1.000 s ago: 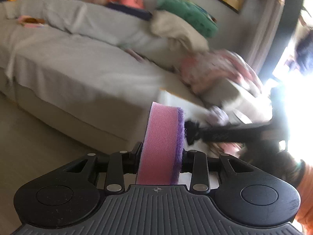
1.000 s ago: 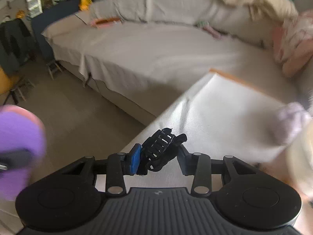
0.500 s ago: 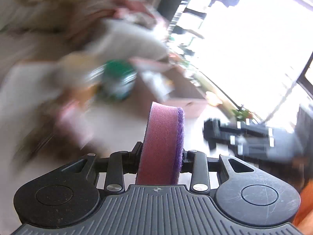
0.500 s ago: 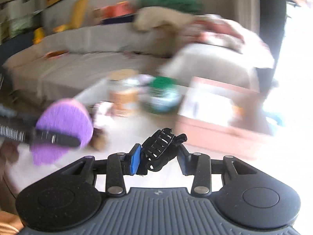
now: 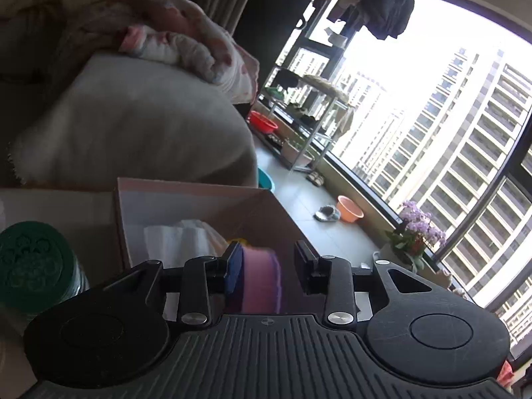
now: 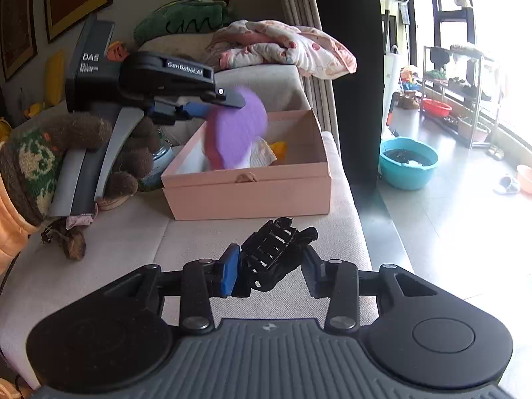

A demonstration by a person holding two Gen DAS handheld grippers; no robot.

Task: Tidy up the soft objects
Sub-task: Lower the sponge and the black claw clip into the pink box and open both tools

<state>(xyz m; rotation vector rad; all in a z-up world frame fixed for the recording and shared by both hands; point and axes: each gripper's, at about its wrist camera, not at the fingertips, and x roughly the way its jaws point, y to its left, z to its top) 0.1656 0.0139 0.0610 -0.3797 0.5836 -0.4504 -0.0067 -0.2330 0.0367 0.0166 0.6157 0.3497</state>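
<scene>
- White lettering "DAS" and "GenRobot.AI" is showing on the side of the left gripper [image 5: 267, 261] in the right wrist view; the small print under "DAS" is too fine to read.
- Its fingers are standing apart: the round pink foam sponge with a purple face [image 5: 259, 279] is touching only the pad at 9 o'clock, with a gap to the other.
- The sponge, blurred, is hanging over the open pale pink cardboard box [image 6: 249, 196], which is holding white paper and something yellow.
- The right gripper [image 6: 271, 261] is clamping a black plastic claw hair clip [image 6: 276, 242], with the box at 12 o'clock on the pale padded desk [image 6: 133, 239].
- A brown and green knitted plush toy [image 6: 36, 163] is sitting at 9 o'clock of the box, partly behind the left gripper.
- A green-lidded jar [image 5: 33, 262] is standing just beside the box.
- A teal plastic basin [image 6: 409, 166] is resting on the floor at 3 o'clock.
</scene>
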